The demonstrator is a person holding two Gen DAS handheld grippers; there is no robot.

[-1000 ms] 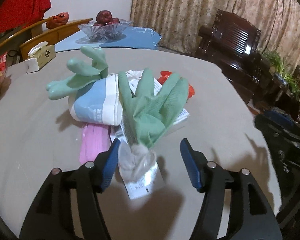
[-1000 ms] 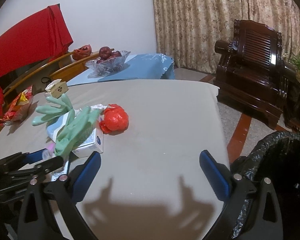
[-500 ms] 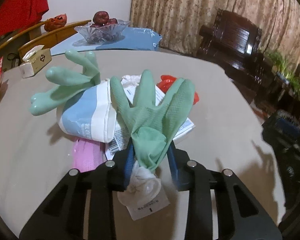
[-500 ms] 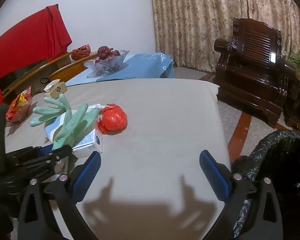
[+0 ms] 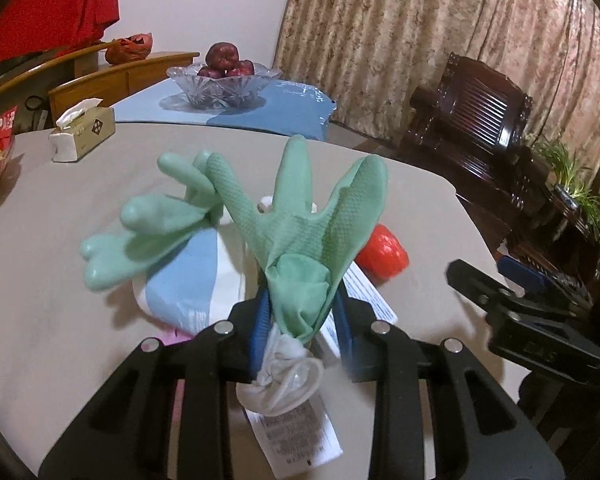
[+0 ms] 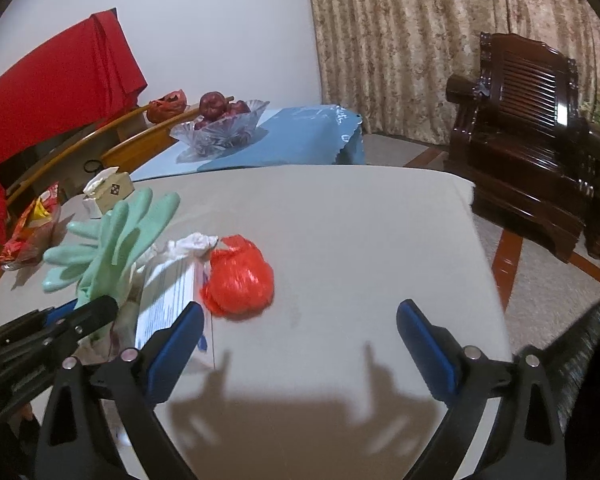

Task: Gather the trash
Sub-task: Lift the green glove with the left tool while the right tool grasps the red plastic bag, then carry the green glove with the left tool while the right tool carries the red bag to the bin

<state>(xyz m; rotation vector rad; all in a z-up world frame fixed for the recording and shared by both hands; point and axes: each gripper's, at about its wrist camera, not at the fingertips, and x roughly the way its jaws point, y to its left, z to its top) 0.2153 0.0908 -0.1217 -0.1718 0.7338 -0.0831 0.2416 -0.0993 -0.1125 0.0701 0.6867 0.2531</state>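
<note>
My left gripper (image 5: 302,328) is shut on the cuff of a green rubber glove (image 5: 304,232), lifted with its fingers pointing up; it also shows in the right wrist view (image 6: 116,248). A second green glove (image 5: 148,232) lies over a blue-and-white packet (image 5: 188,280). A white printed packet (image 6: 168,296) and a crumpled red plastic bag (image 6: 240,280) lie beside them on the grey table (image 6: 360,240). My right gripper (image 6: 300,340) is open and empty, just in front of the red bag.
A tissue box (image 5: 82,132) and a snack bag (image 6: 32,228) sit at the table's left. A glass fruit bowl (image 6: 220,124) stands on a blue cloth behind. A black bin bag (image 6: 580,352) is at the right, a dark wooden armchair (image 6: 528,120) beyond.
My left gripper closed on the green glove's cuff and raised it off the pile. My right gripper moved forward and left, toward the red bag, staying open.
</note>
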